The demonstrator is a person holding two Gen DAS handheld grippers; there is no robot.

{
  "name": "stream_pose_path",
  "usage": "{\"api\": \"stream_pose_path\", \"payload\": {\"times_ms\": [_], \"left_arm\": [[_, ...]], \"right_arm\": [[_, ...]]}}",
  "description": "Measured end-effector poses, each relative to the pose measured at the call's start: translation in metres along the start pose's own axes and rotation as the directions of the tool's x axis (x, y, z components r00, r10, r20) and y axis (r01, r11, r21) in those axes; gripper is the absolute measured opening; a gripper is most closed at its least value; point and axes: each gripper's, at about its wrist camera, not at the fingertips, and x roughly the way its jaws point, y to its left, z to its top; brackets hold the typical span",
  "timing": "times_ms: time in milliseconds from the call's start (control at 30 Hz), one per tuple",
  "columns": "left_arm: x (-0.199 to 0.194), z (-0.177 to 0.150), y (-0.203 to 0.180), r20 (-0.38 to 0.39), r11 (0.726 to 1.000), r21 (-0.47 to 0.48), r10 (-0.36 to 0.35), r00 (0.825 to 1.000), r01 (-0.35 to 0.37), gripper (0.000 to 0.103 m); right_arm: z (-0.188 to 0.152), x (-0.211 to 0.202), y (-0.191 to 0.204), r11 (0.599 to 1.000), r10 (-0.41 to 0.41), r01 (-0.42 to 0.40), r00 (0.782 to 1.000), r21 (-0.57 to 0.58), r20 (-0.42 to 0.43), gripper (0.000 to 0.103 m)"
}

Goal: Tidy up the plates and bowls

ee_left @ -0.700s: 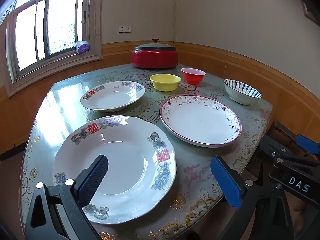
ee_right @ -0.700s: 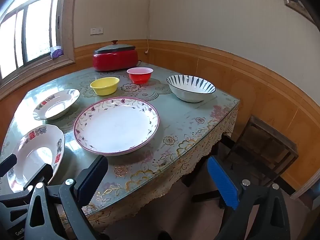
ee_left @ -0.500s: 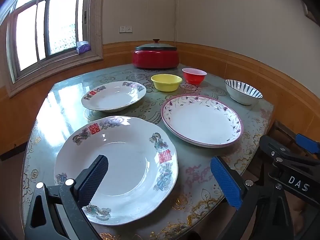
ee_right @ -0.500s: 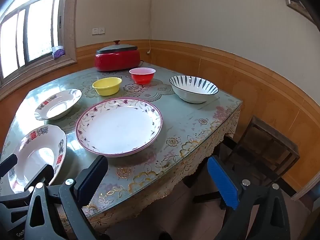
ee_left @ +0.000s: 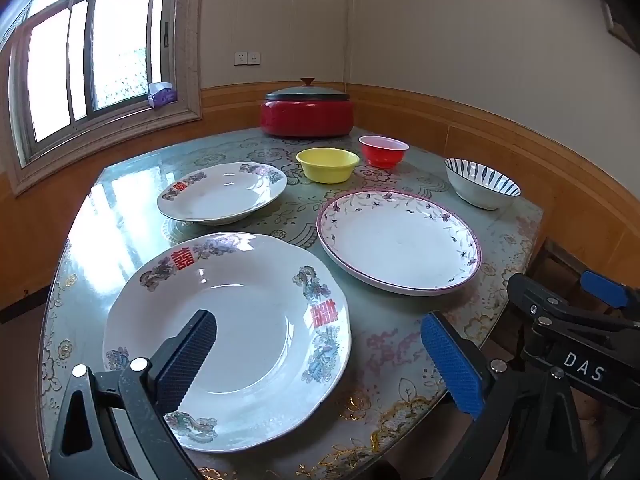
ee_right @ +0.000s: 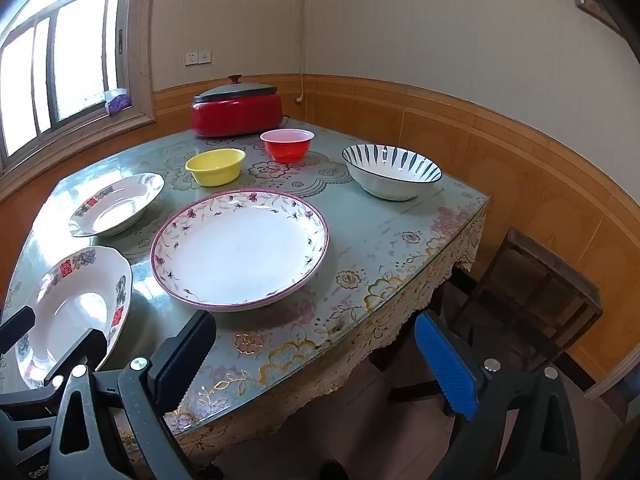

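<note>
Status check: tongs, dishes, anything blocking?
Left tongs open, empty, over large dragon plate. Right tongs open, empty, at table edge. Three plates, three bowls unstacked. Nothing blocking.

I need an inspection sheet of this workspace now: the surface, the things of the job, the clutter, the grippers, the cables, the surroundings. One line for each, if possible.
Surface: table with a floral cloth under a glossy cover.
Job's things: large dragon plate, small dragon plate, purple-rimmed plate, yellow bowl, red bowl, striped bowl; all apart, none stacked.
Clutter: red lidded cooker at the far edge.
Grippers: left gripper open, above the large dragon plate; right gripper open, empty, over the table's near edge.
Cables: a white cord runs down the wall corner.
Surroundings: window, tissue pack on the sill, wooden stool.
</note>
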Motion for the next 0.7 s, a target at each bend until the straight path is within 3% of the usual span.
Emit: {"api": "stream_pose_path", "payload": {"times_ms": [700], "left_arm": [[0.0033, -0.0001, -0.0052, -0.004, 1.0, 0.004, -0.011, 1.0, 0.011, 0.103]], "right_arm": [[-0.0009, 0.0021, -0.0028, 1.0, -0.006, 0.006, 1.0, -0.001, -0.008, 0.102]]}}
